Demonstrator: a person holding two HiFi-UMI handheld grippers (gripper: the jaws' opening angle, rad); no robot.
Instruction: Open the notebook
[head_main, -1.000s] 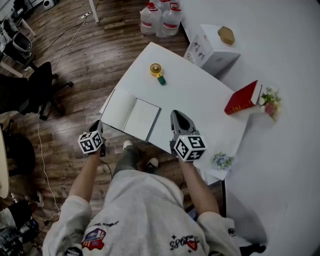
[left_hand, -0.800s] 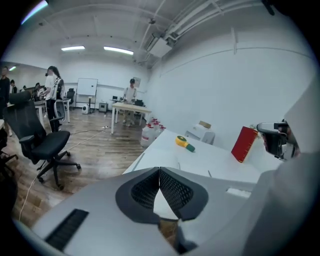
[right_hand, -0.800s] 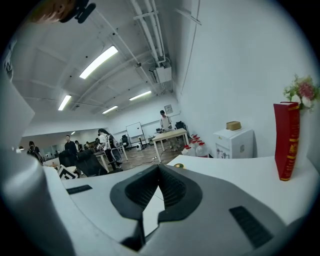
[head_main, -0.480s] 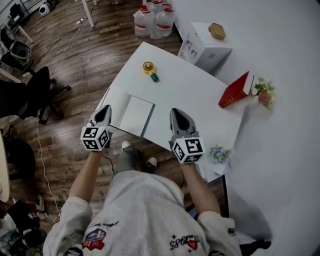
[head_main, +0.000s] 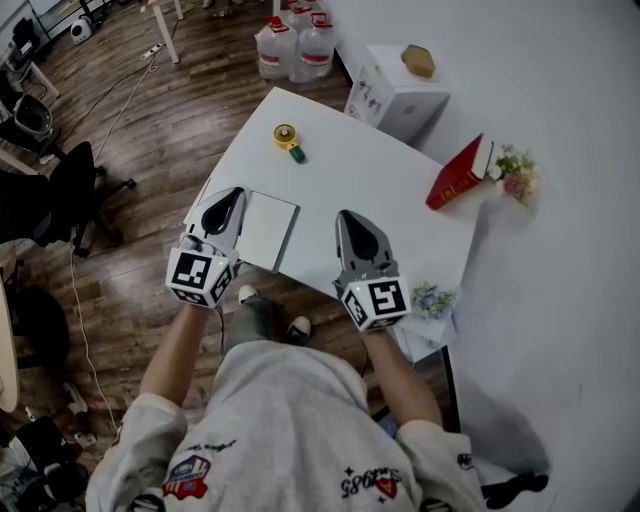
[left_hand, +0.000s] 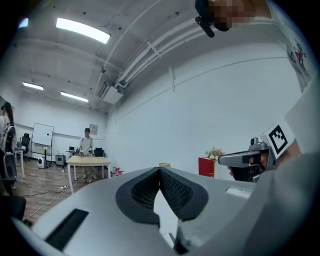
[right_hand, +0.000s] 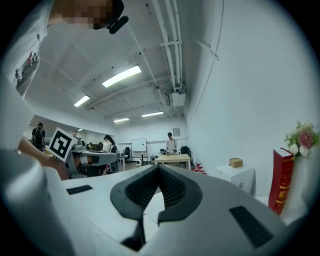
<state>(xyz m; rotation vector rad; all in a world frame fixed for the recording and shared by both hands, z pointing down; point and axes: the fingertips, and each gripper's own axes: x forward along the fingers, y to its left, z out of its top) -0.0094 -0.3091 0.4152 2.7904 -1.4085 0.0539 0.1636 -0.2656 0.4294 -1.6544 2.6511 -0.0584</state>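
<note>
The white table (head_main: 370, 190) fills the middle of my head view. The notebook (head_main: 268, 230) lies on it near the front left edge, just ahead of me. As far as I can judge, the opening is not done, or at least I cannot confirm it. What I see of the notebook is one flat, plain white rectangle with a darker line along its right side, and that could be a closed cover or a bare page. Nothing is lifted or mid-turn.

My left gripper (head_main: 234, 194) hangs over the notebook's left part and my right gripper (head_main: 351, 216) over bare table just to its right. On both the jaws are pressed together at the tips with nothing between them, so neither tool has hold of a cover. I reckon the whole job is left: get a tip under an edge and fold the cover over.

Now the blind spots. The left gripper's body hides the notebook's left side, spine or second page alike. From above I cannot tell whether either tip touches anything. Both gripper views look level across the room and do not clearly show the notebook. The red book (head_main: 455, 172) and the small yellow object (head_main: 286, 137) stand well apart from it.
</note>
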